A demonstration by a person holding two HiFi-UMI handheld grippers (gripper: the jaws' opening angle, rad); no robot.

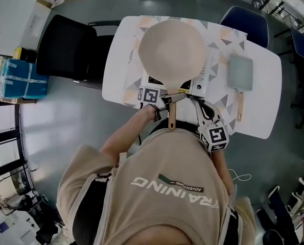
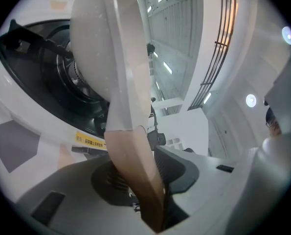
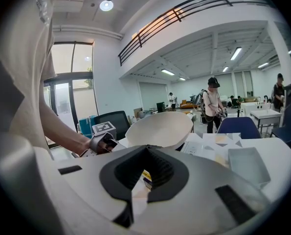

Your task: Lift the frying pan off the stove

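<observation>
A cream frying pan (image 1: 172,50) with a wooden handle (image 1: 172,117) sits over the stove (image 1: 196,87) on the white table (image 1: 264,114). Most of the stove is hidden under it. My left gripper (image 1: 166,102) is shut on the handle (image 2: 135,173) close to the pan. In the left gripper view the pan's pale underside (image 2: 94,48) looks raised a little above the black burner (image 2: 52,84). My right gripper (image 1: 195,93) hovers just right of the handle by the stove's front, shut (image 3: 144,174) and empty. It looks at the pan (image 3: 160,129).
A grey-green square board (image 1: 241,71) with a wooden handle lies on the table to the right of the stove. A black chair (image 1: 70,47) stands to the left, a blue chair (image 1: 246,22) behind, and blue boxes (image 1: 19,78) at far left. People stand far off (image 3: 213,104).
</observation>
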